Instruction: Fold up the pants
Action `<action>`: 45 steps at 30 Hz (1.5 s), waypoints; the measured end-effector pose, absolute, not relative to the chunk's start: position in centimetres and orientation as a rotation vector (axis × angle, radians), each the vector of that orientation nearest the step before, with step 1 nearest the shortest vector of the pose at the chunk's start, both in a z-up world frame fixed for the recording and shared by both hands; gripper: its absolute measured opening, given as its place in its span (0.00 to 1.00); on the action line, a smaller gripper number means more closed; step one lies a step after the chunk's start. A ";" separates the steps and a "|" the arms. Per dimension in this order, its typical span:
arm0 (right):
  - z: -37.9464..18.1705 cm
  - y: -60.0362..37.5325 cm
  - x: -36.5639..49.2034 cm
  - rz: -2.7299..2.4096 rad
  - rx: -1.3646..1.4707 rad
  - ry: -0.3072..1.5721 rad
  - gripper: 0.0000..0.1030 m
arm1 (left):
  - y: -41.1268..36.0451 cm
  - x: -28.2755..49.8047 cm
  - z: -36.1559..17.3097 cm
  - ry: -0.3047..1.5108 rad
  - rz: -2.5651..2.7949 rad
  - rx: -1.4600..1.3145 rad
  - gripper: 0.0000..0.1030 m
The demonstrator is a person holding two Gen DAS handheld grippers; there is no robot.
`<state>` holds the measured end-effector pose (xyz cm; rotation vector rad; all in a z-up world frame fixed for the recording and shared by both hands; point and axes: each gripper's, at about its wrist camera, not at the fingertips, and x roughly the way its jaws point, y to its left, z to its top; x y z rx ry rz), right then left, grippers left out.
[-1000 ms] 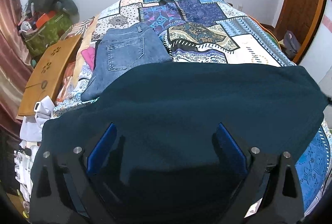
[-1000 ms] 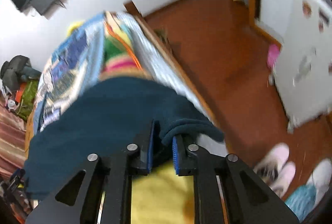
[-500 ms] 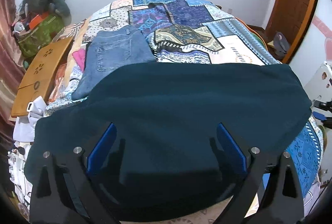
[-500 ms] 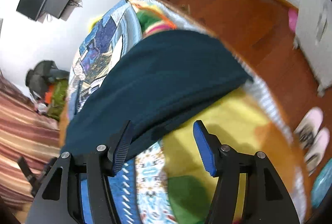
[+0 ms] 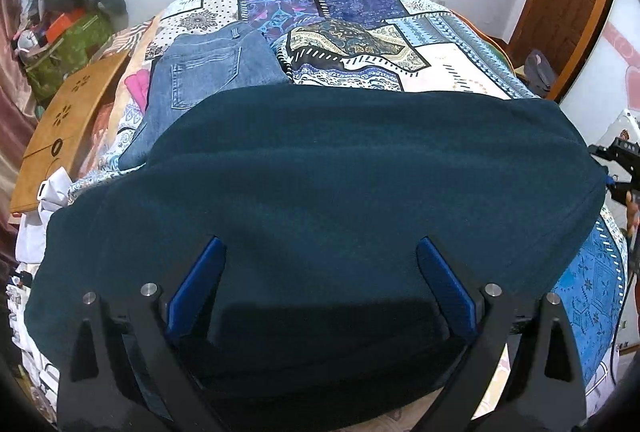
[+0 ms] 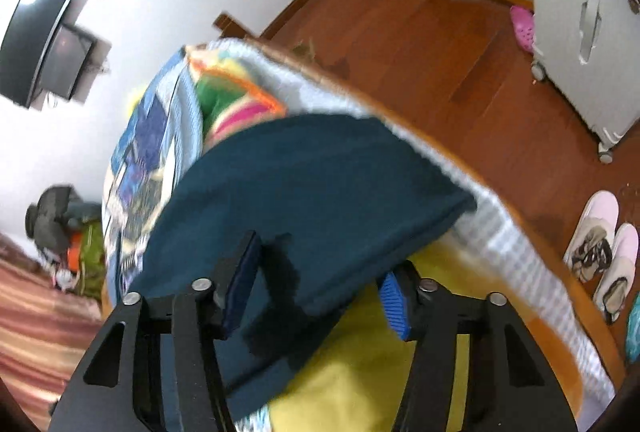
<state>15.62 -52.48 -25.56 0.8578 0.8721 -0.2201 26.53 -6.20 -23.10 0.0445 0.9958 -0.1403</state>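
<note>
The dark teal pants (image 5: 340, 184) lie spread crosswise over the near part of the patchwork bedspread (image 5: 400, 44), covering most of the foreground in the left wrist view. The fabric lies flat with one soft ridge running along its far portion.

Left gripper (image 5: 320, 288): the jaws stand wide apart above the near area of the pants. The blue pads (image 5: 196, 292) touch no fabric. Nothing is gripped.

Right gripper (image 6: 316, 284): the jaws have just been closing from a wider setting. The right-hand end of the pants lies between them. The left pad (image 6: 240, 284) sits above the fabric and the right pad (image 6: 394, 308) sits beside the folded edge; neither presses on it. The view is blurred.

In the left wrist view the right gripper appears at the right edge of the frame, just beside the end of the pants.

Folded blue jeans (image 5: 208, 72) lie further up the bed, their near end under the far edge of the teal pants. A wooden tray (image 5: 68, 116) rests at the left side of the bed. Pale slippers (image 6: 600, 248) stand on the wooden floor (image 6: 440, 44).
</note>
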 end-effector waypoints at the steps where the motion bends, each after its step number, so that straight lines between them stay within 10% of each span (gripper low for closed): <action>1: -25.3 -52.7 15.9 -0.226 0.861 0.857 0.36 | -6.2 26.5 -23.1 0.996 -0.141 0.045 0.96; 15: -12.6 -45.0 16.4 -0.043 0.404 0.567 0.09 | -4.8 26.5 -21.7 0.957 -0.092 0.056 0.96; 23: -8.9 -33.0 16.0 0.313 0.166 0.550 0.09 | -1.5 25.1 -17.7 0.849 -0.033 0.022 0.96; 33: -20.3 -22.0 15.6 0.568 -0.055 0.923 0.09 | 1.2 23.6 -16.6 0.842 -0.036 -0.038 0.96; 45: -17.4 -29.0 12.7 0.410 0.047 0.899 0.34 | -6.2 24.0 -16.5 0.883 -0.207 0.056 0.97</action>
